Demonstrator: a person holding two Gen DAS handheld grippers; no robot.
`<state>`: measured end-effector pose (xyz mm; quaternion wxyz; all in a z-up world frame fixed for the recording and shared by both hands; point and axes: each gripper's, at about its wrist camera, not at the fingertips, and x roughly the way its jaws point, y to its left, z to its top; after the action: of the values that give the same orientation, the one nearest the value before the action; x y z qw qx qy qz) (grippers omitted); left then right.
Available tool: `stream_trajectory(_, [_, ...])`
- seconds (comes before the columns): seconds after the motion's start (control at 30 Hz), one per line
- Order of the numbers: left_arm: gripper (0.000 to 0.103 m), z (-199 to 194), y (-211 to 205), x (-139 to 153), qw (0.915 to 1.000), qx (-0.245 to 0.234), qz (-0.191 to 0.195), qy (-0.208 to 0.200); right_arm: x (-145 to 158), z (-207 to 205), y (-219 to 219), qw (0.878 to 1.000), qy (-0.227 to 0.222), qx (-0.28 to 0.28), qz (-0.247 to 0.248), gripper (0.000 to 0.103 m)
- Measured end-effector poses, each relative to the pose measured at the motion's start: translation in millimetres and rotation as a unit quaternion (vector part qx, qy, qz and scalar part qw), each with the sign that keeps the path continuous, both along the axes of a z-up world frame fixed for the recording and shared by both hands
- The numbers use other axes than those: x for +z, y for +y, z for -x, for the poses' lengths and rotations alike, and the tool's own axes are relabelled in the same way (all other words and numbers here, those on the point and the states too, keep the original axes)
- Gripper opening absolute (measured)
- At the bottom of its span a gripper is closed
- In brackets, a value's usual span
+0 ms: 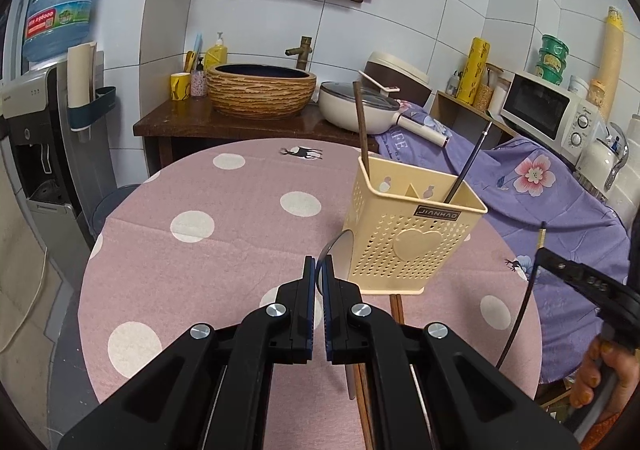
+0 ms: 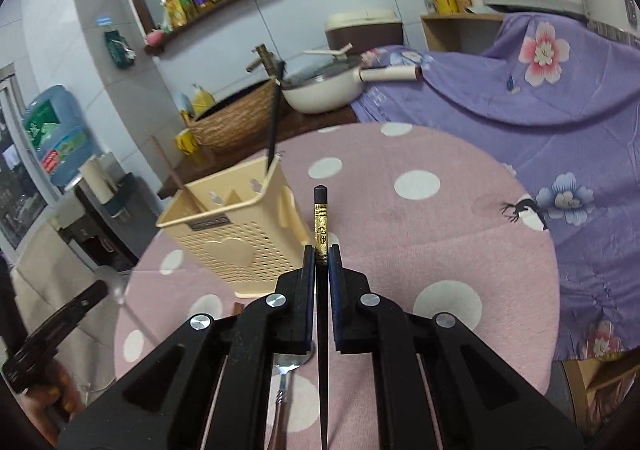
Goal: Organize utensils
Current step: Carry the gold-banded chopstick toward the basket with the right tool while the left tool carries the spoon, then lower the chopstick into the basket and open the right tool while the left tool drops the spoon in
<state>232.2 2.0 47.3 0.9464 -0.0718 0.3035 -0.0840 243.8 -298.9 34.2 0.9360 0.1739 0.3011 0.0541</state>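
Note:
A cream perforated utensil holder stands on the pink dotted table; it also shows in the right wrist view. A brown chopstick and a black chopstick stand in it. My left gripper is shut on a metal spoon just left of the holder. My right gripper is shut on a black chopstick with a gold band, held right of the holder. A brown chopstick lies on the table by the holder's base. Another spoon lies under my right gripper.
A woven basin and a white pan sit on the dark counter behind the table. Purple floral cloth covers the right side, with a microwave beyond. A water dispenser stands at the left.

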Motion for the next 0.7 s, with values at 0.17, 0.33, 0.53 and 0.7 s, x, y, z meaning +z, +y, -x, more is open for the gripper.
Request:
stream_trajectory(0.17, [0.003,2.6,-7.7,7.1,1.0,-0.005,-0.004,-0.008,24.3,23.5,0.7,0.999,-0.027,0.021,0.009,0.008])
stream_trajectory(0.33, [0.003,1.9,-10.8,13.6,0.9999,-0.009,0.001,-0.011,40.8,34.4,4.4,0.998,-0.049,0.031,0.018,0.008])
stream_trajectory(0.53, [0.003,-3.4,-14.4,28.5,0.9997,-0.017,0.009,-0.017,63.6,33.6,9.4,0.996,-0.069,0.046,0.024,0.008])
stream_trajectory(0.7, [0.003,-16.0,-21.5,55.7,0.9988,-0.033,0.021,-0.03,88.5,18.3,14.5,0.995,-0.073,0.062,0.025,0.008])
